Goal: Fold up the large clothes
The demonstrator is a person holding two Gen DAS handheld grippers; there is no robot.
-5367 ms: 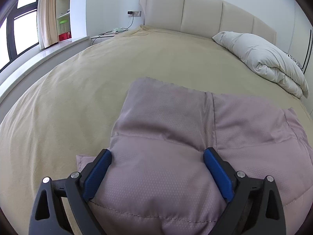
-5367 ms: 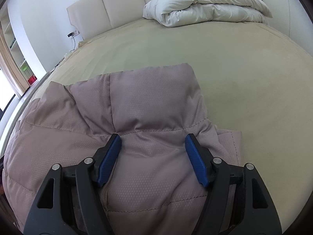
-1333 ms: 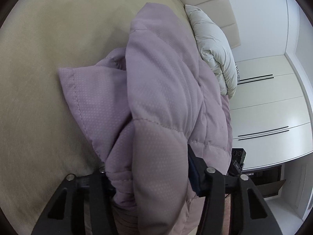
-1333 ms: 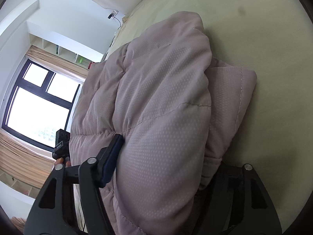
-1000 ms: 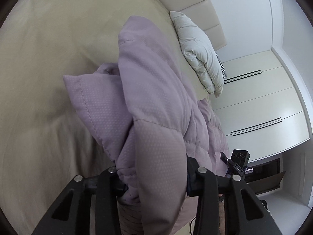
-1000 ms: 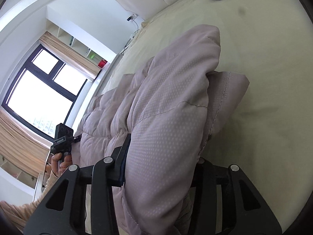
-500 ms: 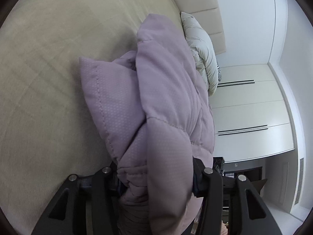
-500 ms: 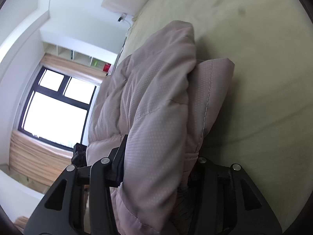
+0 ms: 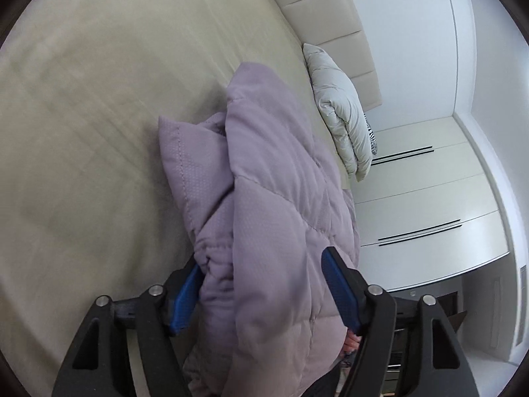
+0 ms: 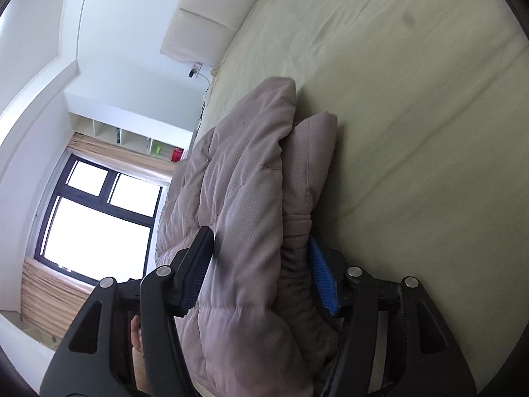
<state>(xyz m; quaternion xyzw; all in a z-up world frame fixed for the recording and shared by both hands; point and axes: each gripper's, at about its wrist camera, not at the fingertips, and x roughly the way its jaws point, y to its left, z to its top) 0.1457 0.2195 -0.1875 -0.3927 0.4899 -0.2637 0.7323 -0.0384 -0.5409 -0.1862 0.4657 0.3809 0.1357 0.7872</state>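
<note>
A mauve quilted puffer jacket (image 9: 264, 205) is folded into a thick bundle, lifted on edge above the beige bed (image 9: 82, 115). My left gripper (image 9: 263, 284) has its blue-padded jaws around one end of the bundle, pressed into the padding. My right gripper (image 10: 261, 264) has its jaws around the other end of the jacket (image 10: 244, 198), which bulges between them. Both views are rolled sideways. The jacket's lower part hangs out of sight below the grippers.
A white folded duvet (image 9: 344, 115) lies by the padded headboard (image 9: 324, 26). White wardrobes (image 9: 429, 205) stand beside the bed. A window with curtains (image 10: 92, 218) and shelves (image 10: 132, 139) show in the right wrist view. The bed sheet (image 10: 413, 99) spreads wide around the jacket.
Over five seconds both grippers closed on the jacket and lifted it off the bed, rolling sideways. In the last half second the jaws spread slightly wider around the bundle, showing their blue pads.
</note>
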